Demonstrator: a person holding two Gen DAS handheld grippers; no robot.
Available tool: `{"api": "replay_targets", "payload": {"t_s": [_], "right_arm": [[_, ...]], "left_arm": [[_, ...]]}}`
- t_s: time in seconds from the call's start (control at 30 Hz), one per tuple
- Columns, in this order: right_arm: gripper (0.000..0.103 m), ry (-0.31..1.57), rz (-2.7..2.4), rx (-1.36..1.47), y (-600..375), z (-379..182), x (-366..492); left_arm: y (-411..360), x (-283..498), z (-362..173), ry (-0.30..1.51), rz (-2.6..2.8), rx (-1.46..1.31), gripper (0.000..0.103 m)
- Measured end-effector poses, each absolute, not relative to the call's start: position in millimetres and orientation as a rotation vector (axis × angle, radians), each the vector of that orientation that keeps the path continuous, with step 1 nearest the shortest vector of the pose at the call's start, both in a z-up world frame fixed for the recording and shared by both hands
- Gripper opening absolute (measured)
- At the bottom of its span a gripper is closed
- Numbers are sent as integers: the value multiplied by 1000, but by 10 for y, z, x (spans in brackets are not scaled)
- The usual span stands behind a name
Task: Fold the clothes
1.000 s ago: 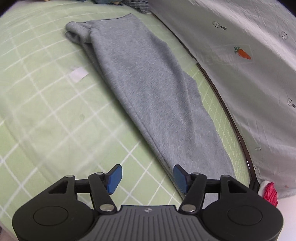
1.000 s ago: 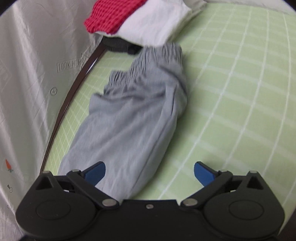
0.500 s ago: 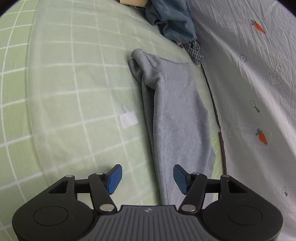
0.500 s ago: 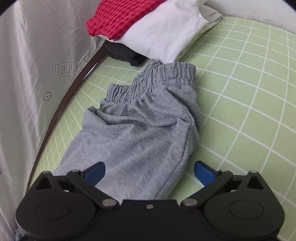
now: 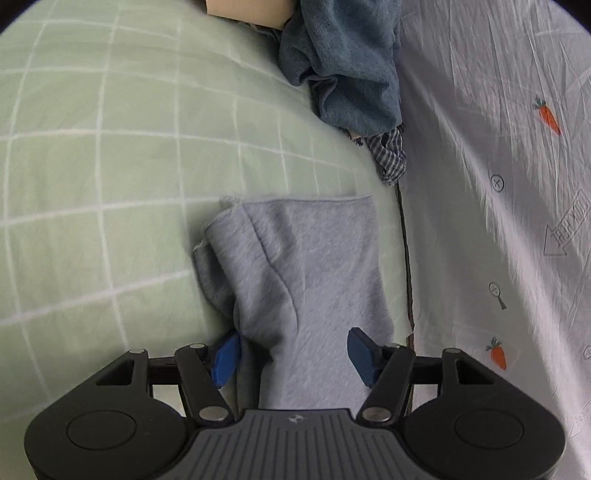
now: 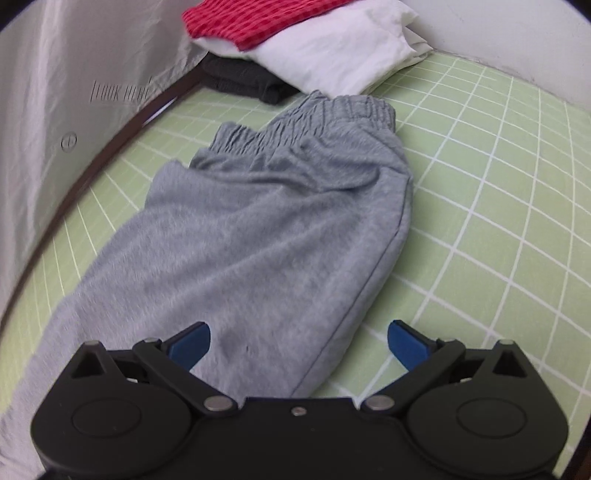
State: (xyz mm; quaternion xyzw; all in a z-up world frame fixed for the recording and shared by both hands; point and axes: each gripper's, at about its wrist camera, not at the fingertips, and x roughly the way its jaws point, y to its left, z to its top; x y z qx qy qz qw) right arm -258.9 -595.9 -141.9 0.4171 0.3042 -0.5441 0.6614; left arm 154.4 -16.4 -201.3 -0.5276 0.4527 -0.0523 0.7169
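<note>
I have the left gripper (image 5: 293,352) low over the cuff end of the grey sweatpants (image 5: 306,280), released, its two blue pads set wide with the leg fabric lying between them; whether the pads touch the cloth I cannot tell. The right gripper (image 6: 297,341) sits over the upper part of the same sweatpants (image 6: 266,236), also released, its left pad above the grey fabric and its right pad above bare sheet beside the side seam. The sweatpants lie flat, folded lengthwise, on a green sheet (image 5: 110,155) with a white grid, close along a dark edge strip (image 6: 74,192) where a pale cover (image 5: 498,184) printed with small carrots and arrow marks begins. The elastic waistband (image 6: 314,114) points toward a stack of folded items at the far end in the right wrist view. Count there: one red checked piece (image 6: 258,18) on top, one white piece (image 6: 332,55) under it, one dark piece (image 6: 243,79) at the bottom, just beside the waistband. In the left wrist view, beyond the cuffs: one crumpled blue garment (image 5: 351,62), one checked piece (image 5: 391,155) showing beneath it, and a tan box (image 5: 247,11) at the top edge. Sweatpants: one pair. Grippers: two.
</note>
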Motion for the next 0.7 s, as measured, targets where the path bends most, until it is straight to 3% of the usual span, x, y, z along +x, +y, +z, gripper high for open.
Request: {"api": "replay_targets", "payload": {"t_s": [0.13,0.2,0.27,0.6,0.7], "right_arm": [[103,734,-1225,928,-5831,-1421,-2463],[103,750,-1215,931,-5765,-1418,-2443],[103,759,-1214,939,-5715,-1408,-2437],[103,738,-1221,934,-5716,-1274,-2506],[103,742,-1206,872,-5760,-1218,-2503]], "left_arm": [[-93,1715,-2030,974,-101,-1187,62],[-89,1737,-2010,959,-70,-1163,52],[-115,1765,-2000,989,-24,-1061,7],[352,1661,-1698,895,84,-666,5],[526,1640,-1585,891,109,-583,9]]}}
